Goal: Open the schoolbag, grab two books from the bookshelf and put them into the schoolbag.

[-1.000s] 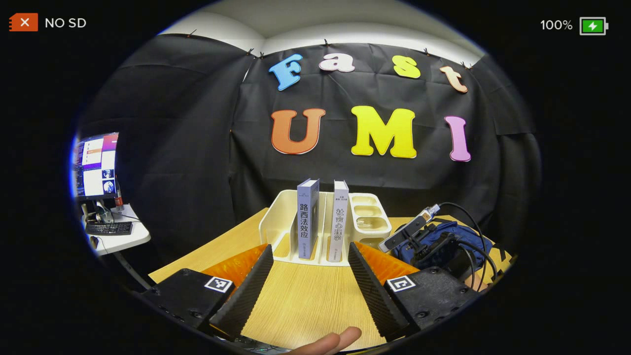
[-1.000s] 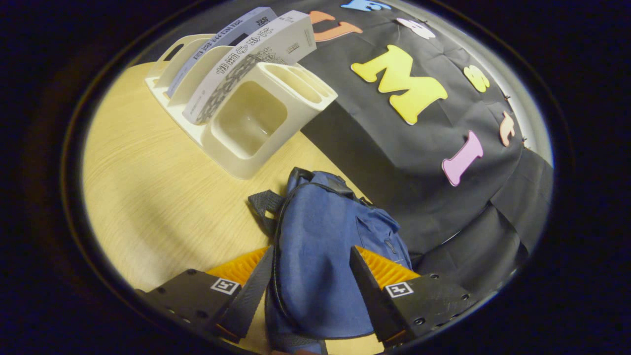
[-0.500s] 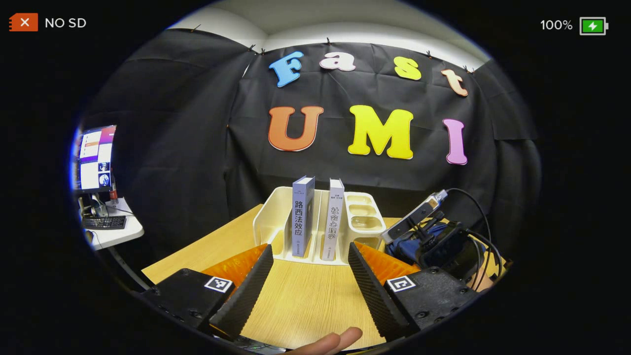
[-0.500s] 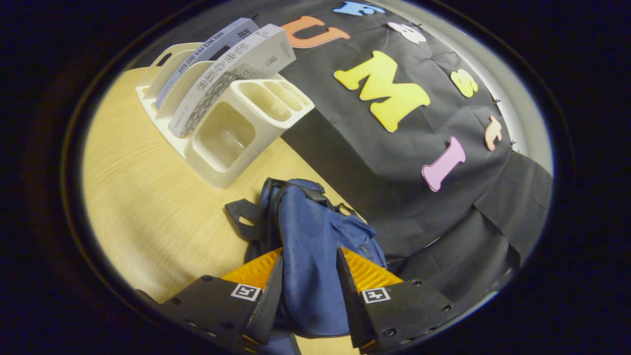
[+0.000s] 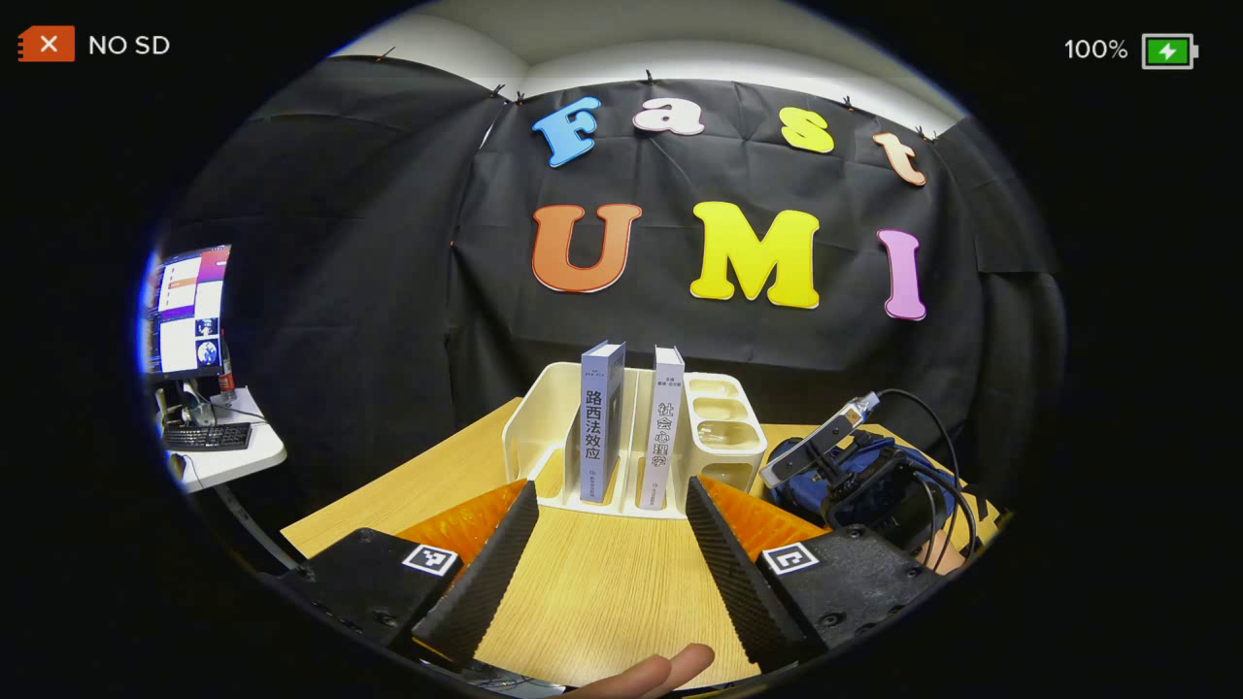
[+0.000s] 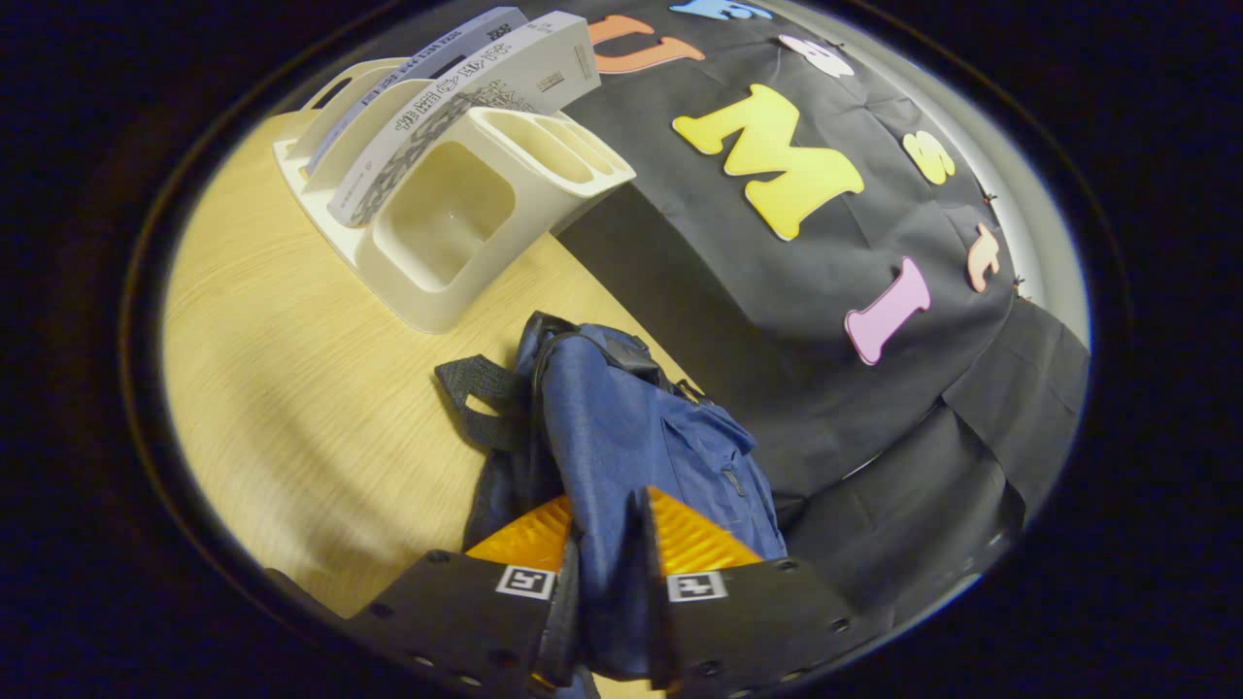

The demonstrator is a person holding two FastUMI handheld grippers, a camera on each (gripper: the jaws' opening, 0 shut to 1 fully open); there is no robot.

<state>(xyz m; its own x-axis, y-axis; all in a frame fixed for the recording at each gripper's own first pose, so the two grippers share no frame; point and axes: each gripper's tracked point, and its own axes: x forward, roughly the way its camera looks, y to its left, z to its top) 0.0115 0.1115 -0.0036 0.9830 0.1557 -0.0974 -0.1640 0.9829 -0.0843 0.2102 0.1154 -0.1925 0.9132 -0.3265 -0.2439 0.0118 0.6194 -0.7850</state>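
Right gripper [image 6: 610, 544] jaws now closed tighter, clamped on blue schoolbag [image 6: 631, 437] fabric, left gripper [image 5: 612, 544] jaws apart above table [image 5: 592, 582]

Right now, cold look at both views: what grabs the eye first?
In the right gripper view, the right gripper is pinched on a fold of the blue schoolbag, which lies on the wooden table near the black cloth wall. In the left gripper view, two books stand upright in the cream bookshelf straight ahead of the left gripper, which is open over bare tabletop.
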